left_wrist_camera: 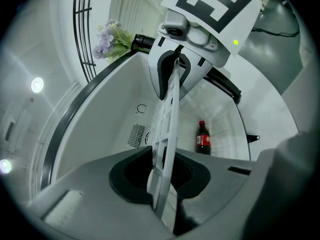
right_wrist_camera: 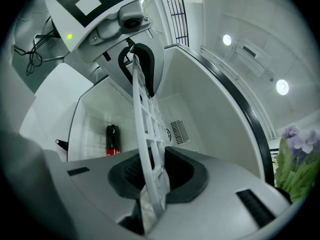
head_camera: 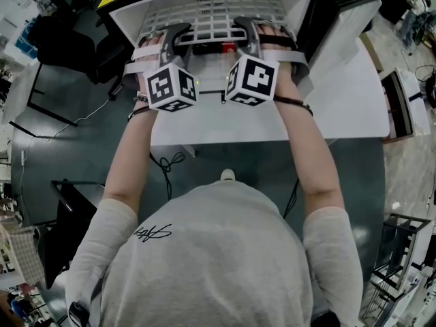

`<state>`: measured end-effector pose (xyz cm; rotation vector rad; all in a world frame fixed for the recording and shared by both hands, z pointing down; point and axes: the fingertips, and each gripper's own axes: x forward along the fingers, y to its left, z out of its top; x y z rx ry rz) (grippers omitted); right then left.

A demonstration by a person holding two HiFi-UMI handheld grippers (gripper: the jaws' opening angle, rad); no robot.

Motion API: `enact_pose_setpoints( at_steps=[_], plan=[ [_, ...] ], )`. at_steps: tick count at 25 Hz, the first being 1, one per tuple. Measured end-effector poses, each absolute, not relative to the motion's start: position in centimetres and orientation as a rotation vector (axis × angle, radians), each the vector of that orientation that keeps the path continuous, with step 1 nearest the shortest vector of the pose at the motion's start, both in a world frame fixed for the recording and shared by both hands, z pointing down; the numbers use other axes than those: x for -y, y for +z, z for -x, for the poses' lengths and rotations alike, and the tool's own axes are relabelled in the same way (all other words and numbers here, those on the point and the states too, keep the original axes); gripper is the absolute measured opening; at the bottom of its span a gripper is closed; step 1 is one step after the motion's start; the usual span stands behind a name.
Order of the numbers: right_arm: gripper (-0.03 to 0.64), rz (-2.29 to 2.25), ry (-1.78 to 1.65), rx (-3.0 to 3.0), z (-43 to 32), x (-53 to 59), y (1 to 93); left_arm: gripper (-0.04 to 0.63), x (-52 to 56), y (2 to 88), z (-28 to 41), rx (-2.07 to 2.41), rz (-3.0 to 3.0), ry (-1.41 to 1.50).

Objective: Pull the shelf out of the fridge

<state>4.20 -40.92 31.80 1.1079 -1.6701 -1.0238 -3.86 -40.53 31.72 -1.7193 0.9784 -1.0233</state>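
The white grid shelf [head_camera: 214,16] lies level inside the open white fridge [head_camera: 133,13]. My left gripper [head_camera: 170,38] and right gripper [head_camera: 248,34] hold its front edge side by side. In the left gripper view the shelf [left_wrist_camera: 169,134] runs edge-on between the jaws, and the left gripper [left_wrist_camera: 162,176] is shut on it. The right gripper [right_wrist_camera: 150,176] clamps the same shelf [right_wrist_camera: 145,129] in the right gripper view. Each gripper view shows the other gripper farther along the edge. A cola bottle [left_wrist_camera: 202,138] stands below the shelf at the back of the fridge.
The fridge door [head_camera: 351,80] stands open to the right. A bunch of pale flowers [left_wrist_camera: 111,38] sits on top of the fridge. Black cables [head_camera: 167,165] trail on the grey floor, and desks and racks [head_camera: 402,104] stand around.
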Motion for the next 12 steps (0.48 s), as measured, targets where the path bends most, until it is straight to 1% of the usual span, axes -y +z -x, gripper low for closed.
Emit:
enact_pose_setpoints(
  at_steps=[12],
  plan=[
    [0.063,-1.102,-1.010,1.668,-4.1,39.7,31.7,0.049,39.3,31.6,3.9,-0.978,1.733,-1.017]
  ],
)
